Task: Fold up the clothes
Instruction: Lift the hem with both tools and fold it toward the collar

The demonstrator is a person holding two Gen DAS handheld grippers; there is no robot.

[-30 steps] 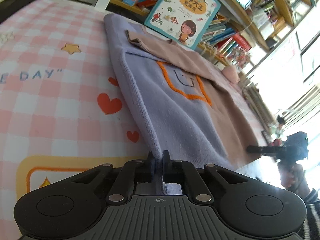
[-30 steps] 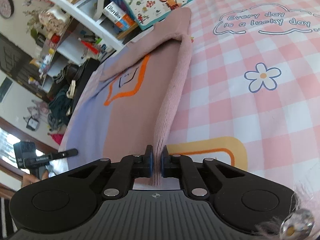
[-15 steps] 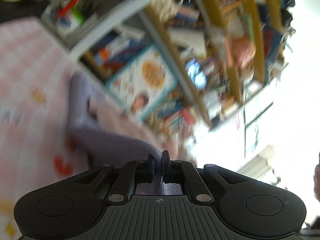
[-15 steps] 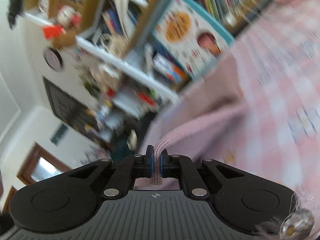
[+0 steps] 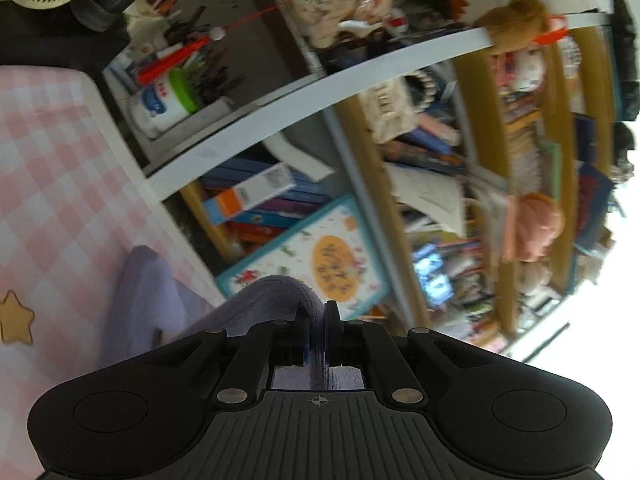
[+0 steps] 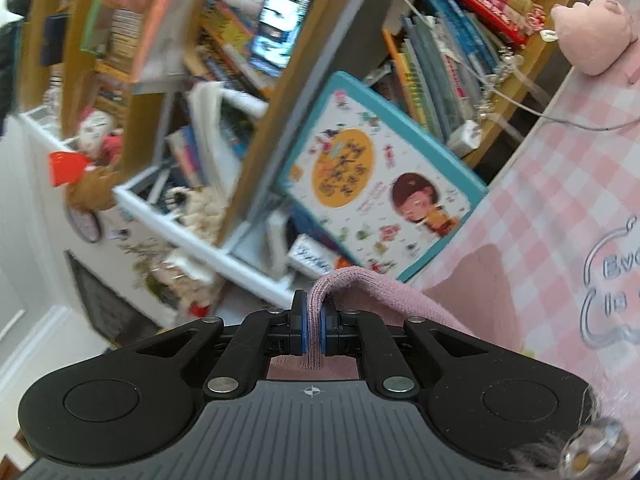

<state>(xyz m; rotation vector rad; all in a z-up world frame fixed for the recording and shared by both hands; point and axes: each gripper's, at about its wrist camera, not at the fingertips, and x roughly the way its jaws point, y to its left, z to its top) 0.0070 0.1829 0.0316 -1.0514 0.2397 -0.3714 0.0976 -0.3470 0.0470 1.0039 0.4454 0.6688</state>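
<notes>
Right tool pinching pink knit fabric before a bookshelf

The right tool [image 6: 315, 328] clamps a fold of the pink garment [image 6: 404, 296], which trails toward four o'clock onto the pink checked cloth [image 6: 560, 208]. At twelve o'clock a teal-edged picture book [image 6: 380, 184] leans against the bookshelf [image 6: 280, 92]; a pink plush toy [image 6: 592, 36] sits at two o'clock.

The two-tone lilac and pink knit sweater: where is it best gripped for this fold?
At its edge corners, as now: the left gripper pinches the two-tone lilac and pink knit sweater on its lilac edge, the right gripper on its pink edge. Each edge is thin, so it fits shut jaws coming level from the near side.
</notes>
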